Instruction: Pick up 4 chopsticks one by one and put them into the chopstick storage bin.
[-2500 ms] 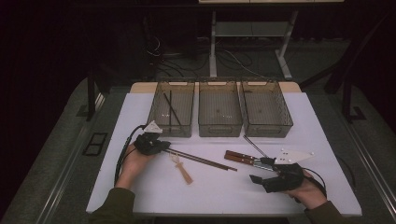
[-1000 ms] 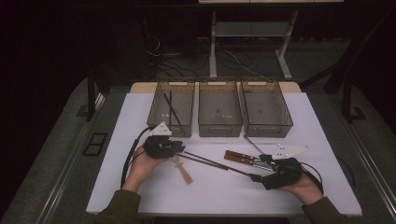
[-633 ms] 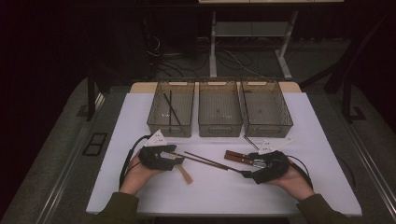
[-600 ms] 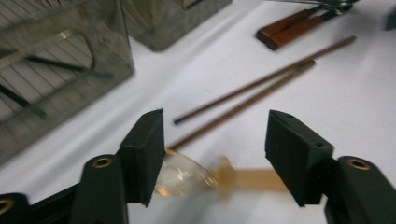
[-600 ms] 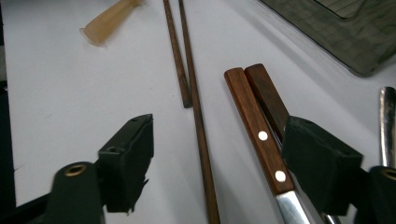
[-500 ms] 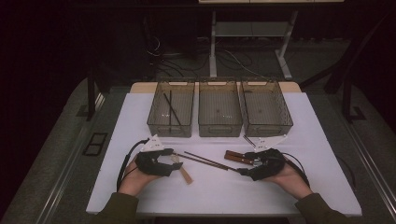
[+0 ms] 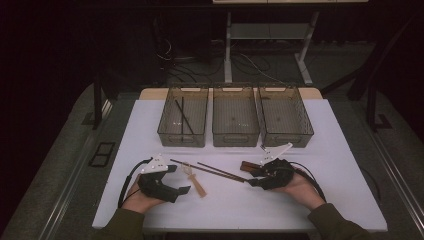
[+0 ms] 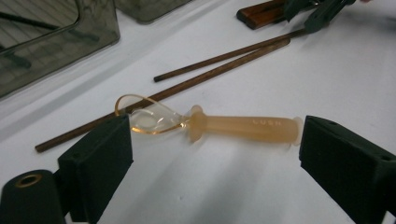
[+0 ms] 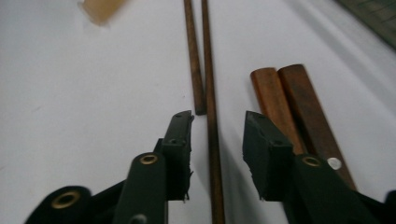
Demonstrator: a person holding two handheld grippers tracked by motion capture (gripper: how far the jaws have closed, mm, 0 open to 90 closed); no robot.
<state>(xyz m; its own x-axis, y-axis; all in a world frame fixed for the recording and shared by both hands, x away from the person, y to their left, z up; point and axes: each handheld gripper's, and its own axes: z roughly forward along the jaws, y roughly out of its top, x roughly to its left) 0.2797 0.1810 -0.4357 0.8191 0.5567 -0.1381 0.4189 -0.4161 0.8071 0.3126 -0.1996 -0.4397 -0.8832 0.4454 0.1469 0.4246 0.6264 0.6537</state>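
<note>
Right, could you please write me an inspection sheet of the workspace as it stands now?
Surface: white table, no spills seen.
Job's things: three clear bins in a row at the far edge; left bin holds dark sticks, the other two look empty. Two brown chopsticks lie side by side; translucent amber spoon; two flat wooden pieces.
Clutter: nothing seen.
Grippers: left hand-held gripper open, jaws either side of the spoon, not touching; right hand-held gripper open, straddling one chopstick.
Cables: black cable loops from the left gripper; another from the right.
Surroundings: dark; table legs and floor cables behind.
</note>
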